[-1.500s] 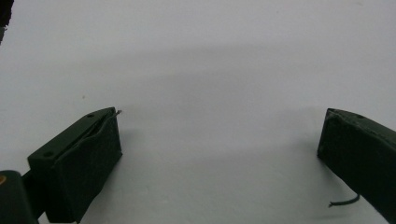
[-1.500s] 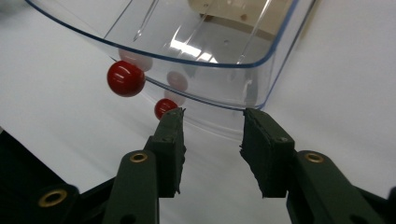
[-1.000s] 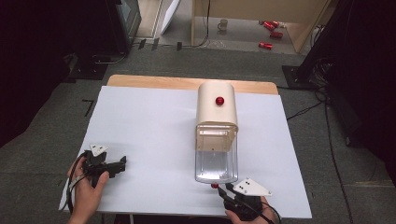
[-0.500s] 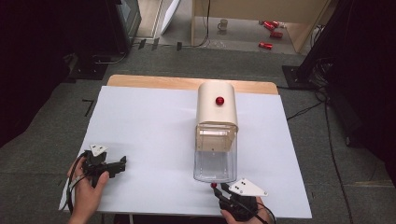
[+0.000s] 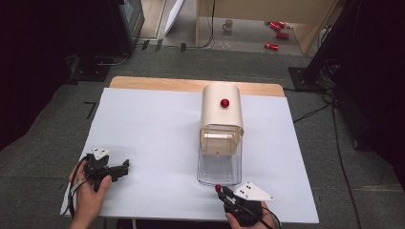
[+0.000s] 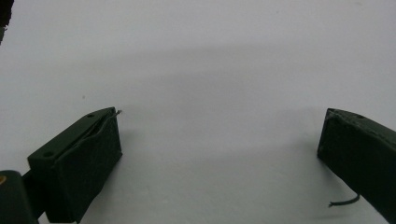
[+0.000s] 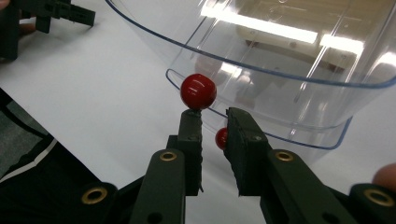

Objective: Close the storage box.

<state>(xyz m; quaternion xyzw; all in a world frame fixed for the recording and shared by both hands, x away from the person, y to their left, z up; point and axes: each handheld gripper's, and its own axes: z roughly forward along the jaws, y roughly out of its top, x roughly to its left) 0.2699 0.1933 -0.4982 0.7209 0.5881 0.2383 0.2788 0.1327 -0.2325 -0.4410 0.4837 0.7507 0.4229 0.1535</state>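
A cream appliance point(image 5: 221, 109) with a red knob point(image 5: 224, 102) lies on the white table point(image 5: 153, 124). Its clear container point(image 5: 219, 164) opens toward me. My right gripper point(image 5: 224, 194) sits just in front of that opening near the table's front edge. In the right gripper view its jaws point(image 7: 215, 116) stand close together, and a small red ball point(image 7: 198, 91) on a short dark stem rises from the left jaw's tip. A second red round spot point(image 7: 220, 138) shows in the narrow gap. My left gripper point(image 5: 125, 167) rests at the front left, open point(image 6: 219, 140) over bare white surface.
The container's clear rim point(image 7: 261, 70) curves right above the right jaws. The table's wooden back edge point(image 5: 191, 85) shows behind the appliance. Beyond the table, several red cans point(image 5: 277, 33) and a mug point(image 5: 229, 24) lie on the floor.
My right gripper has drawn back slightly toward the table's near edge, with the red ball staying at its tip. The left gripper has not moved.
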